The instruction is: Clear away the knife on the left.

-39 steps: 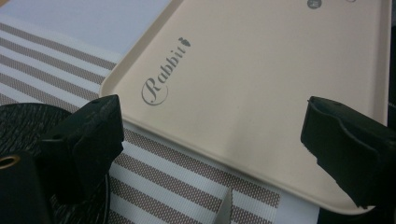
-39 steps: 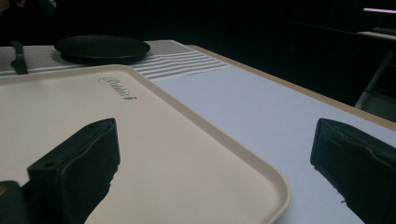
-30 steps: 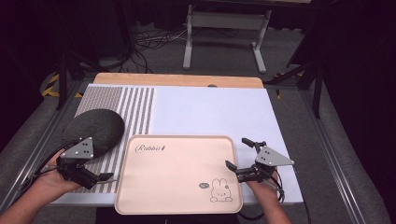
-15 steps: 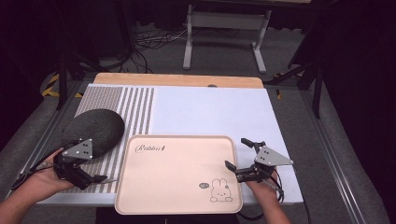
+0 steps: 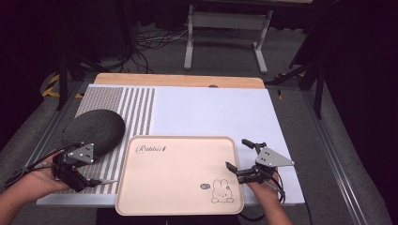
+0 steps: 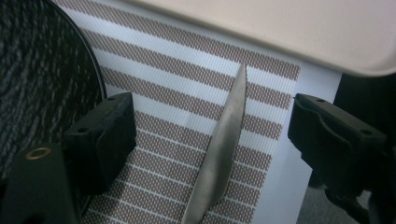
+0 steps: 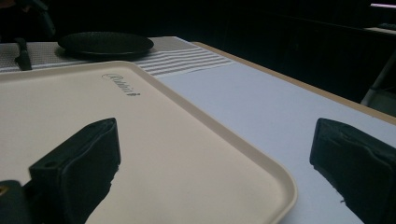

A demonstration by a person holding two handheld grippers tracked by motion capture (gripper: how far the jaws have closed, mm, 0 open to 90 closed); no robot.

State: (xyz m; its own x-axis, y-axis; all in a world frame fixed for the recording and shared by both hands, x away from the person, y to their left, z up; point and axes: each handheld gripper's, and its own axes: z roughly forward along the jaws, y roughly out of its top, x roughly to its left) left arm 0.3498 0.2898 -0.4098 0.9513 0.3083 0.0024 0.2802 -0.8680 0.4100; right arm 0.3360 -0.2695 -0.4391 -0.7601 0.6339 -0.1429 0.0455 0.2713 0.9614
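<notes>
My left claw (image 6: 212, 135) stood open astride the serrated steel knife (image 6: 223, 154) lying on the striped mat (image 6: 177, 88), ready to close; my right claw (image 7: 210, 172), open, straddled the beige plastic tray (image 7: 154, 154) rim.

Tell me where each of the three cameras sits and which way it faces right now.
High view: above the person's side, looking forward and down on the table; forearms, left gripper, right gripper.
Left gripper view: rides the left gripper, looking down between its open jaws at the knife on the striped mat.
Right gripper view: rides the right gripper, looking low across the tray; jaws open.
Shared: the tray and dark plate.
</notes>
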